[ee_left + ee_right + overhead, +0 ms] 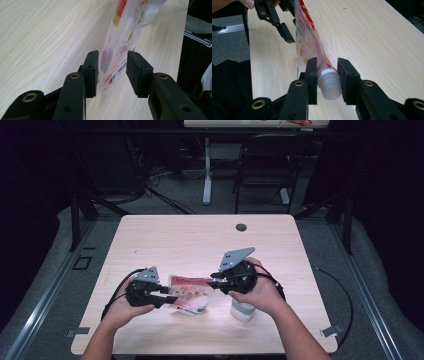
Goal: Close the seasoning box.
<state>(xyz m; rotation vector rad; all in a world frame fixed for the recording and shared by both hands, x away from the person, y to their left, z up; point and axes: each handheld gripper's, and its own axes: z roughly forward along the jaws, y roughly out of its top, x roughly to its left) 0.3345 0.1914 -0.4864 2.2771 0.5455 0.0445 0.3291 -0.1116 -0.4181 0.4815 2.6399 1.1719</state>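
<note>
A soft pink-and-white pouch (190, 292) with red print and a clear threaded spout (329, 85) hangs just above the table between my two grippers. My right gripper (212, 285) (327, 80) is shut on the spout, a pad pressing each side. My left gripper (170, 296) (112, 67) straddles the pouch's (125, 37) opposite, bottom end. One pad touches the film, the other stands a little off it, so these jaws are open. In the right gripper view the pouch (308, 37) stretches away toward the left gripper's fingers (285, 32).
A white rounded container (242, 310) stands on the wooden table (200, 240) under the right hand, close to the front edge. A cable hole (241, 227) sits near the far edge. A chair (265, 165) and a desk leg stand beyond the table.
</note>
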